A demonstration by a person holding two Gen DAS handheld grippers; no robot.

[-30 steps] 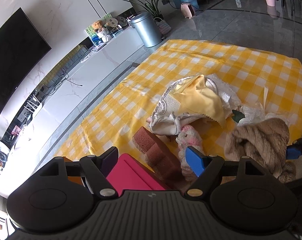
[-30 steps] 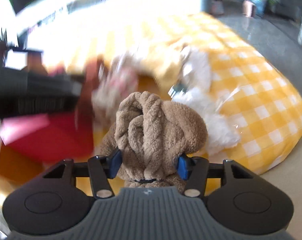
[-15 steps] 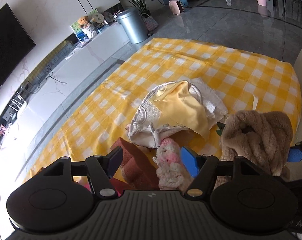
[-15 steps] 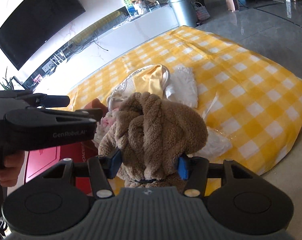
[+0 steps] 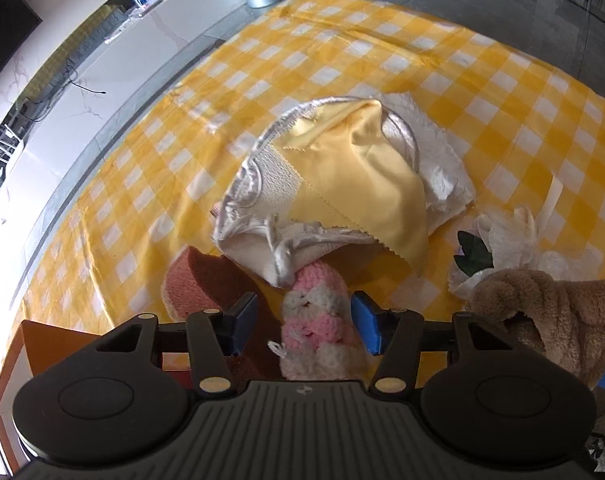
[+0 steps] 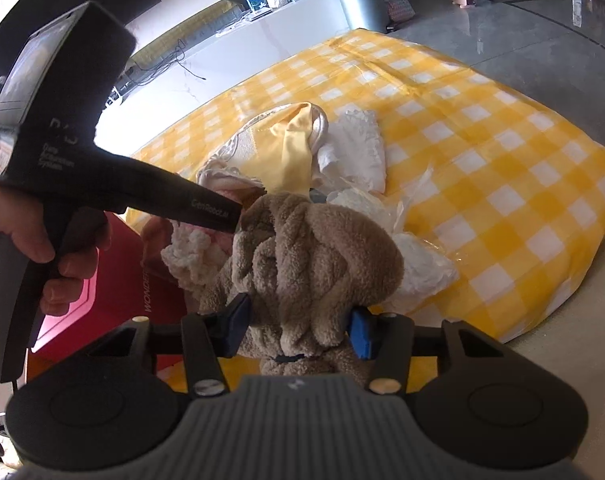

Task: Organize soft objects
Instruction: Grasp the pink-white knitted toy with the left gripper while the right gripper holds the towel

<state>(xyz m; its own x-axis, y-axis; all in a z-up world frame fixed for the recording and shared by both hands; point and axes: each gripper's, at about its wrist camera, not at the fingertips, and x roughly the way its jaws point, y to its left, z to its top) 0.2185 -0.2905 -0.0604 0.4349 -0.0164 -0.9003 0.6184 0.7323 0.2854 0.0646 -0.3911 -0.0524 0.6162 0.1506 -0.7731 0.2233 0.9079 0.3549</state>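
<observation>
A pink and white knitted piece (image 5: 318,320) lies on the yellow checked cloth (image 5: 382,40). It sits between the closing jaws of my left gripper (image 5: 304,324); the left pad (image 5: 242,320) still stands apart from it. From the right wrist view I see the same knitted piece (image 6: 194,252) under the left tool's black body (image 6: 62,120). My right gripper (image 6: 298,324) is shut on a brown fluffy plush bundle (image 6: 310,256), held just right of the left gripper. That brown bundle (image 5: 550,320) shows at the right edge of the left wrist view.
A heap of yellow and cream cloth (image 5: 342,184) and a white lacy cloth (image 5: 438,168) lies beyond the knitted piece. A brown sponge (image 5: 198,284) is on the left, and crumpled white plastic (image 5: 502,240) on the right. A red box (image 6: 102,292) stands at the near left.
My left gripper has come down and forward over the knitted piece, and its jaws have narrowed around it. The right gripper keeps its grip on the brown bundle and has hardly moved.
</observation>
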